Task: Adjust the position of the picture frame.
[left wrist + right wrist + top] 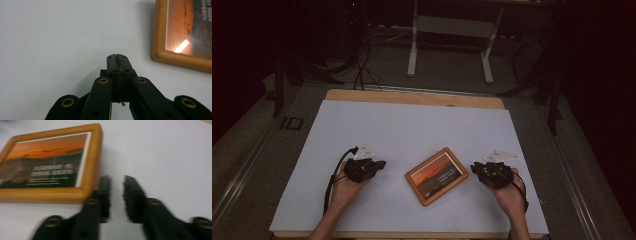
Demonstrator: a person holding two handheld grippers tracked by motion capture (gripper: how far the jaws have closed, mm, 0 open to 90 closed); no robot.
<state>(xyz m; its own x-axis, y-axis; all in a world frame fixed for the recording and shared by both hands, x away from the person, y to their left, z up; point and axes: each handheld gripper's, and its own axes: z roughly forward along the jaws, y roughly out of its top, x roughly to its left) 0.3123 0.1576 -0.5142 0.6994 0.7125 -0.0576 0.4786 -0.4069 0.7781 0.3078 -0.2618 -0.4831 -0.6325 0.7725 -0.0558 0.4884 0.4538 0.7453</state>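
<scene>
A wooden picture frame (437,175) with an orange sunset print lies flat on the white sheet (412,125), between my two grippers. My left gripper (381,164) sits to its left, held in a hand and pointing toward the frame. Its jaws are shut with nothing in them (117,56), and the corner of the frame (175,57) lies ahead to the right, apart from the tips. My right gripper (473,167) is just right of the frame. It stands open by a narrow gap (117,180) with nothing between the jaws, close beside the frame's edge (92,165).
The white sheet covers a wooden table whose far edge (412,96) shows. Beyond it, on the dark floor, stand a white stand's legs (449,25) and some cables (359,70). Bare sheet stretches behind and in front of the frame.
</scene>
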